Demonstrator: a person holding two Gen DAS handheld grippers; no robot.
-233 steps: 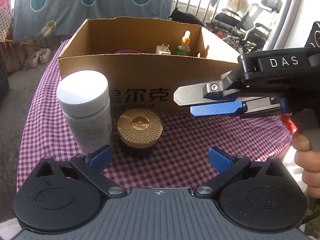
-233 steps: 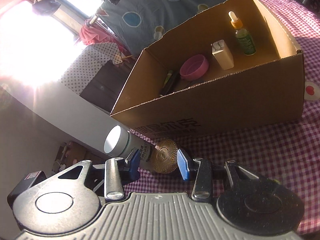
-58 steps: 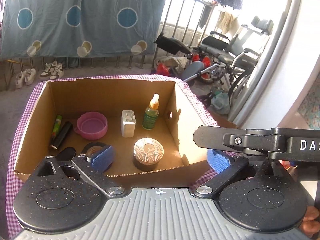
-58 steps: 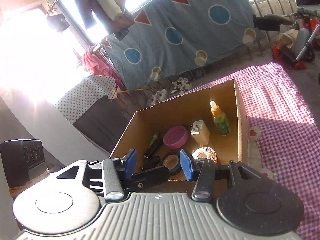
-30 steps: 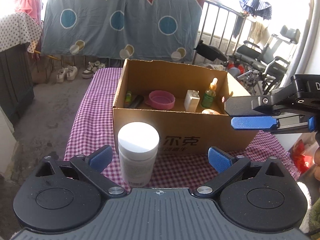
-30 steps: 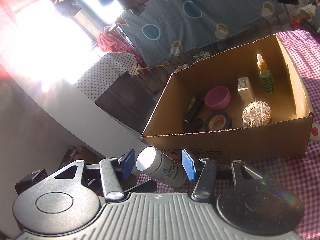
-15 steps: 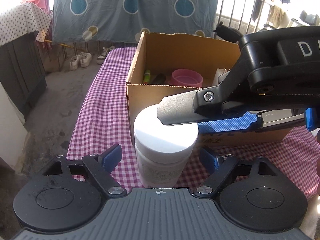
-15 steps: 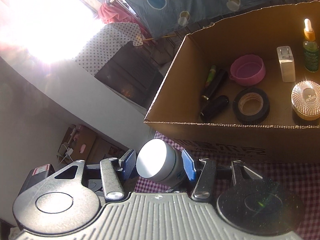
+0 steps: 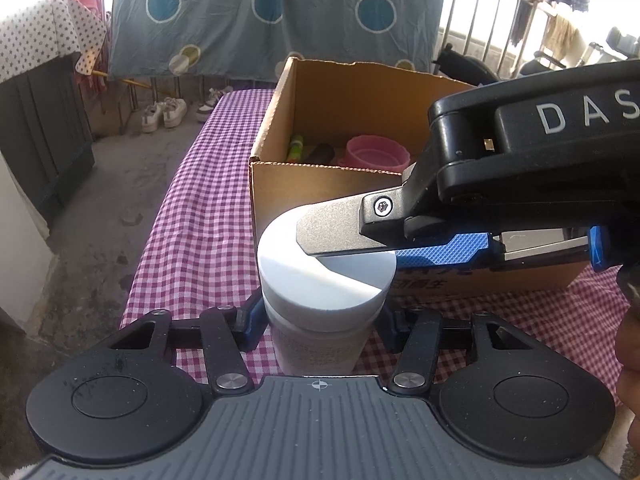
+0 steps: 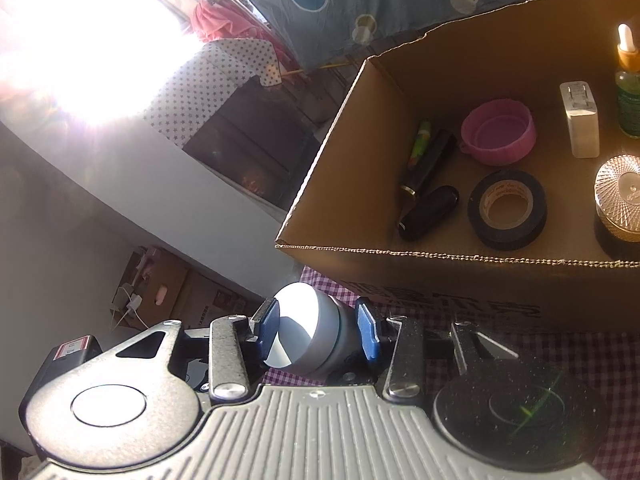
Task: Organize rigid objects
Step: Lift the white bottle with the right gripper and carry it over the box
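A white-lidded bottle [image 9: 324, 280] stands on the checked tablecloth in front of the cardboard box [image 9: 276, 196]. My left gripper [image 9: 320, 322] is shut on the bottle's body just below the lid. My right gripper [image 10: 316, 332] comes in from the right over the top and is shut on the bottle's lid [image 10: 308, 332]; it shows in the left wrist view [image 9: 340, 240] too. The box [image 10: 400, 256] holds a pink bowl [image 10: 498, 134], black tape roll [image 10: 508, 208], gold-lidded jar [image 10: 620, 200], white charger [image 10: 580, 120], dropper bottle [image 10: 630, 92] and dark tubes [image 10: 430, 212].
The checked tablecloth [image 9: 200, 216] ends at the table's left edge, with bare floor beyond. A dark cabinet [image 9: 40, 128] stands at the left. Shoes [image 9: 164, 110] and a hanging blue sheet [image 9: 260, 20] lie behind the table.
Both grippers have closed in on the white bottle: the left jaws went from open beside it to shut on its body, and the right jaws have narrowed onto the lid.
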